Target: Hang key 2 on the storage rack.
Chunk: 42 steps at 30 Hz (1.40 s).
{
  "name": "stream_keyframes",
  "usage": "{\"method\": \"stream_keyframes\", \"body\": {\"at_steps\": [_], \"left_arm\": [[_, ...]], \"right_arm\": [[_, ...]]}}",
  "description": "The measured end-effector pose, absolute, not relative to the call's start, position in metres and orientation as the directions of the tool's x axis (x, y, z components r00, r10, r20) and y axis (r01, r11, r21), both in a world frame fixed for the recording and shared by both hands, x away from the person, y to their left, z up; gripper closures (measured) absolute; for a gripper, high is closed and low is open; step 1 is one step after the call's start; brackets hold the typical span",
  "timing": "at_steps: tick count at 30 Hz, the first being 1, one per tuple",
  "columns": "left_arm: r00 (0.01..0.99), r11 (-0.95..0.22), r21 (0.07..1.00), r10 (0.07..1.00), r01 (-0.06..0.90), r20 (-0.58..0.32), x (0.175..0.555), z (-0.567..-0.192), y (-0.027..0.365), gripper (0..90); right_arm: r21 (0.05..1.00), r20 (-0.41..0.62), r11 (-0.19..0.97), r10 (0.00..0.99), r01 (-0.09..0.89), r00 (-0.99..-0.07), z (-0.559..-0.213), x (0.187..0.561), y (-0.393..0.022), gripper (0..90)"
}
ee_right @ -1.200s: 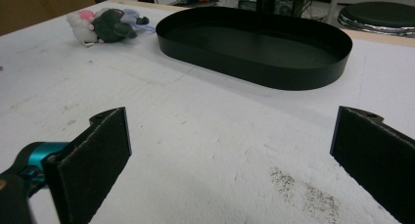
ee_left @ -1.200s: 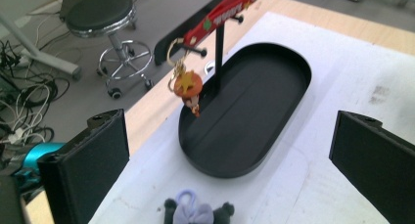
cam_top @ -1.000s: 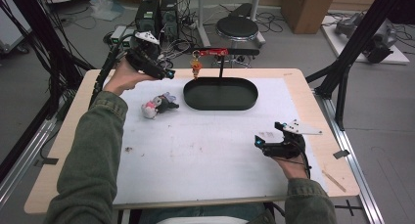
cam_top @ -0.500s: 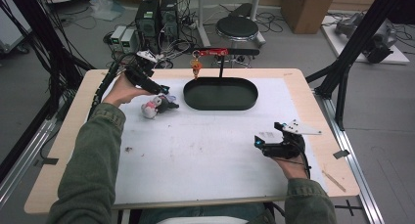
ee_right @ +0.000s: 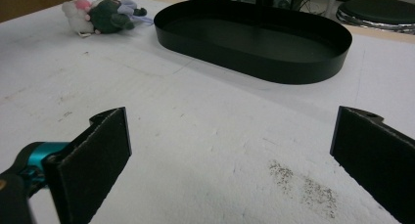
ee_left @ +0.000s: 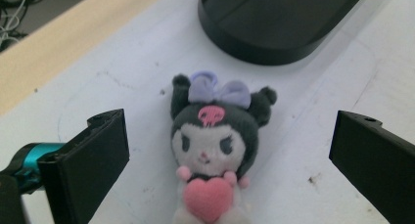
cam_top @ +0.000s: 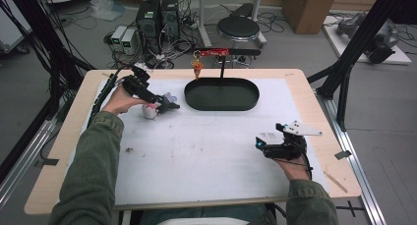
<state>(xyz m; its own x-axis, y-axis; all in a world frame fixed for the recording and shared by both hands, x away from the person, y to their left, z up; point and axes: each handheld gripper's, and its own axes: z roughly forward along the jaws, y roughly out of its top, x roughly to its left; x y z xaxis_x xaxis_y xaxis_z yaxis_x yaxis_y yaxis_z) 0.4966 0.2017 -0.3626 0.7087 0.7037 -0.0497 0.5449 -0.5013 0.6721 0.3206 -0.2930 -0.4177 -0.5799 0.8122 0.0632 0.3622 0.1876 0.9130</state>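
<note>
Beyond my light wooden table (cam_top: 314, 95) lies grey floor (cam_top: 295, 43). There stand a round black stool (cam_top: 238, 26), two dark computer towers (cam_top: 158, 16) and a brown cardboard box (cam_top: 307, 3).

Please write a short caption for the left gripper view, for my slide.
Open left gripper with its jaws on either side of a plush doll lying near the black tray.

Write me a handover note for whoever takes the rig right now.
Left gripper: open, jaws either side of the plush doll, not closed on it.
Right gripper: open, holding nothing, resting low over the white mat at the near right.
The doll lies on the mat just left of the black oval tray, which has nothing in it.
Done: left gripper lined up on the doll.
Left: close on the doll, lift, probably place it in the tray.
</note>
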Motion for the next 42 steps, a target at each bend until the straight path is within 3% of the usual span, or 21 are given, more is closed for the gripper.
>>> {"method": "stream_keyframes", "body": {"at_steps": [18,20,24,26,31,42], "left_arm": [[0.699,-0.538,0.573,0.709,0.618,-0.089,0.496,-0.406,0.205,5.7],[0.707,-0.553,0.565,0.703,0.613,-0.08,0.496,-0.407,0.203,9.9],[0.711,-0.616,0.515,0.702,0.596,0.017,0.494,-0.411,0.2,42.0],[0.712,-0.611,0.52,0.702,0.597,0.007,0.493,-0.41,0.2,47.1],[0.716,-0.594,0.522,0.697,0.612,-0.045,0.495,-0.408,0.204,50.9],[0.712,-0.587,0.556,0.702,0.589,-0.012,0.487,-0.39,0.208,51.3]], "right_arm": [[0.911,0.052,0.2,0.812,0.36,-0.581,-0.418,0.321,-0.292,0.5],[0.911,0.051,0.2,0.812,0.36,-0.582,-0.418,0.321,-0.292,0.5],[0.905,0.046,0.211,0.815,0.369,-0.578,-0.419,0.321,-0.292,0.6],[0.904,0.045,0.214,0.814,0.371,-0.579,-0.419,0.321,-0.291,0.6],[0.902,0.041,0.22,0.814,0.373,-0.579,-0.42,0.321,-0.291,0.6],[0.897,0.035,0.234,0.808,0.375,-0.588,-0.42,0.322,-0.288,0.6]]}}
